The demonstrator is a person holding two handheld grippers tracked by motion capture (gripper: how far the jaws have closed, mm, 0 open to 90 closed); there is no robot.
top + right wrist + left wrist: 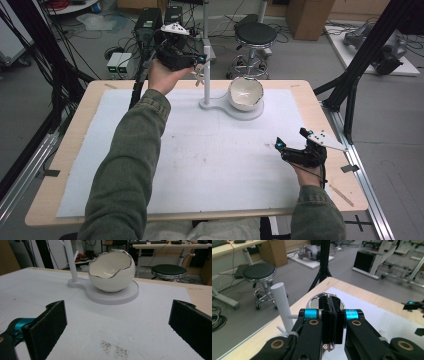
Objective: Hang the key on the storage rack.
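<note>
A white stand has an upright post (206,75) with short pegs and a round base (250,111), on which an egg-shaped white bowl (245,92) with a silver rim sits. My left gripper (201,61) hovers at the far side of the table, just left of the post (282,305). Its jaws are shut, and a thin chain (328,347) looks pinched between the pads. My right gripper (287,147) rests low over the mat near the table's right edge. It stands wide open (117,325) with nothing between its jaws, and it faces the bowl (112,272).
A white mat (200,160) covers most of the wooden table. A black stool (255,35) stands on the floor beyond the far edge. Black frame legs (350,95) rise at the right. A few dark specks (115,350) lie on the mat.
</note>
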